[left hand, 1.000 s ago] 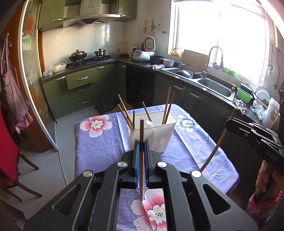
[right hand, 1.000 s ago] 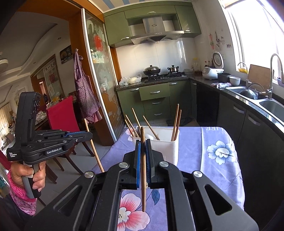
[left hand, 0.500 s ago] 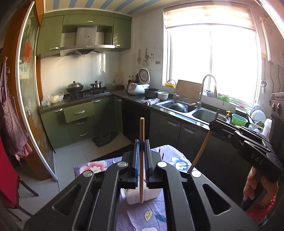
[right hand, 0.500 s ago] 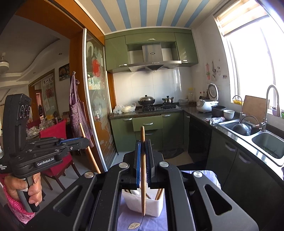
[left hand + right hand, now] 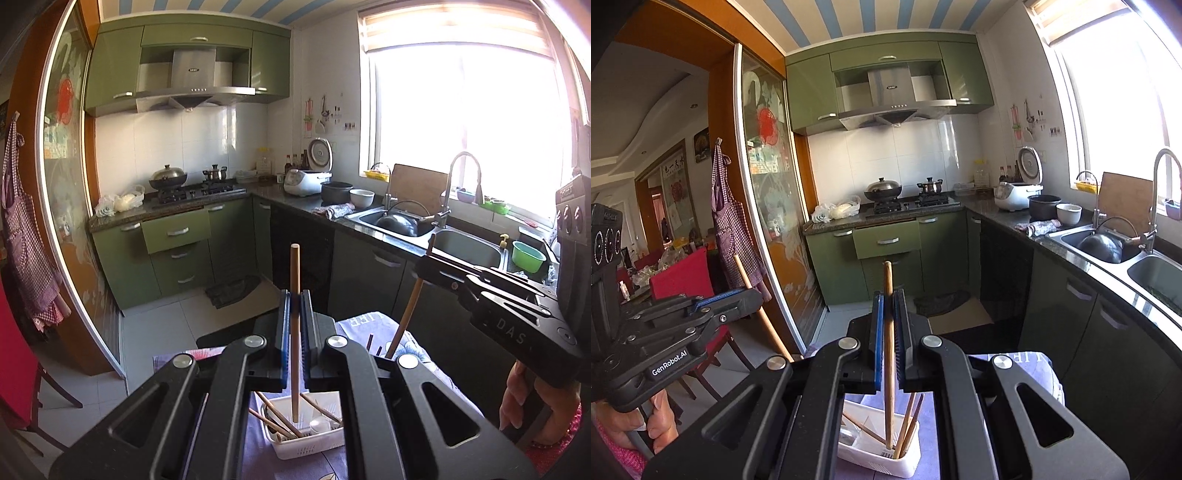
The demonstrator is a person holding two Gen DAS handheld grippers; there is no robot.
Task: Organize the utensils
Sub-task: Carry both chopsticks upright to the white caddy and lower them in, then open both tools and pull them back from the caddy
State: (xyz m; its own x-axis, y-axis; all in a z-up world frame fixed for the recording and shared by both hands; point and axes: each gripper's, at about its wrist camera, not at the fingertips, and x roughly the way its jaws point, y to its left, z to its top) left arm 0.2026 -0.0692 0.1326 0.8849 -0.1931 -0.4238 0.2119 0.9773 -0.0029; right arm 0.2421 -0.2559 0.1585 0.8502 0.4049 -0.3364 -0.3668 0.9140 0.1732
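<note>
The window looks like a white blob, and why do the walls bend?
Left wrist view: the window is blown out by daylight, so nothing outside shows. Both views: the fisheye lens bows straight edges, such as the sliding door frame. Centre stays sharp: the chopstick in the left gripper reads crisply.
</note>
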